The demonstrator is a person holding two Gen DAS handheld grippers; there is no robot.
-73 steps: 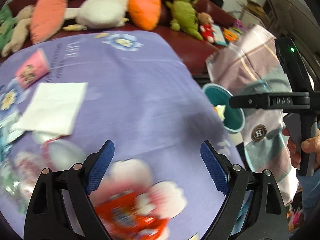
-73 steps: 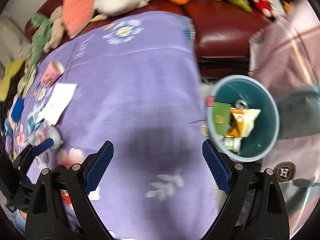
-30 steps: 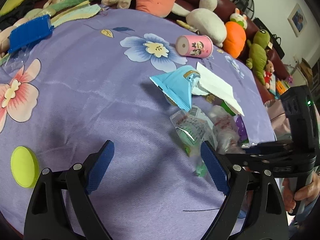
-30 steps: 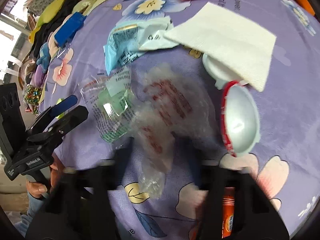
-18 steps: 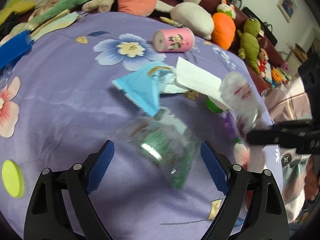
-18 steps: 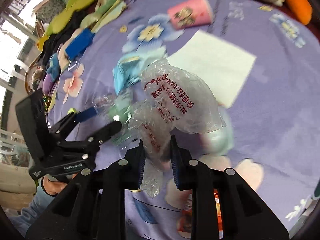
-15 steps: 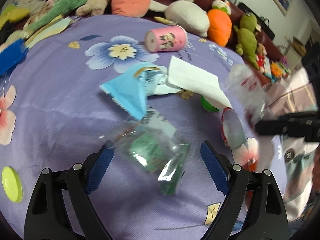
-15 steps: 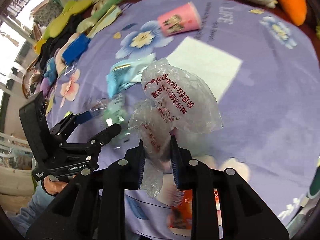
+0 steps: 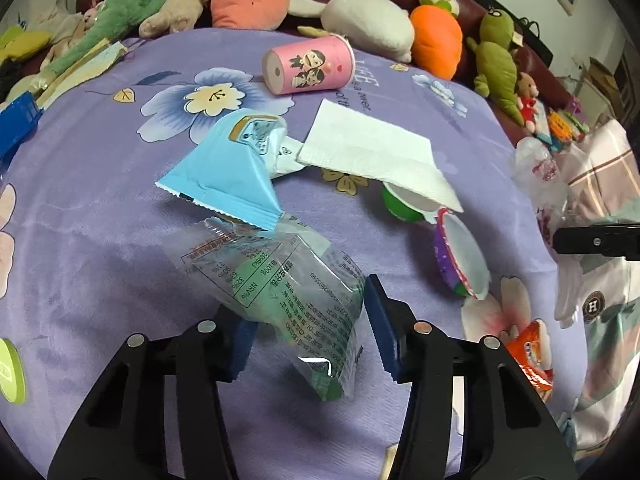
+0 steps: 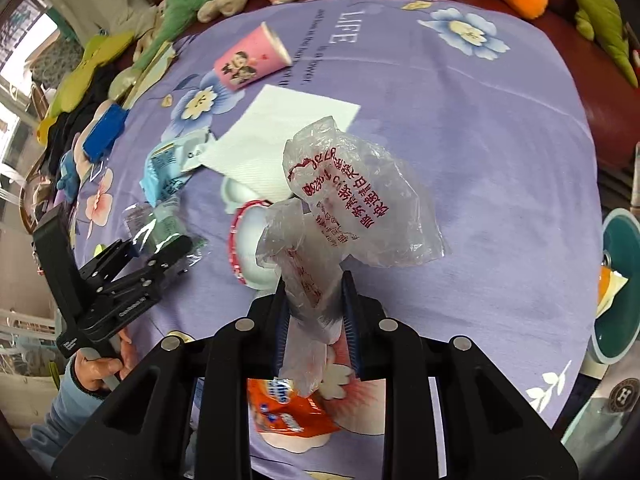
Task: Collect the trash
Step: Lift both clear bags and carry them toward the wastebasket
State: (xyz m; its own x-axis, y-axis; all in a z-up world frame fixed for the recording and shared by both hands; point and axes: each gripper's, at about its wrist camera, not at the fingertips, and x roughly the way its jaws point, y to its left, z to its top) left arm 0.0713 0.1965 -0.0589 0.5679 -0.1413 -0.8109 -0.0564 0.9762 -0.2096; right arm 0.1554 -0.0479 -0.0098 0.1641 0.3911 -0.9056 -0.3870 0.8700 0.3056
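My right gripper (image 10: 314, 318) is shut on a clear plastic bag with red print (image 10: 356, 196) and holds it above the purple cloth. The bag also shows in the left wrist view (image 9: 538, 168). My left gripper (image 9: 308, 328) has its jaws half closed around a clear and green wrapper (image 9: 288, 284), touching its sides; it also shows in the right wrist view (image 10: 160, 252). A teal bin (image 10: 616, 292) with trash in it stands at the right edge. A light blue packet (image 9: 228, 168), a white napkin (image 9: 372, 156) and a pink cup (image 9: 308, 65) lie on the cloth.
An orange snack packet (image 10: 288, 408) lies near the table's front. A green cup (image 9: 400, 206) and a purple-rimmed cup (image 9: 460, 256) lie on their sides. Plush toys (image 9: 360, 20) line the red sofa behind. A green disc (image 9: 10, 372) lies at the left edge.
My right gripper closed on the clear printed bag and lifted it up and right toward the bin. My left gripper moved in over the green wrapper and its jaws narrowed around it.
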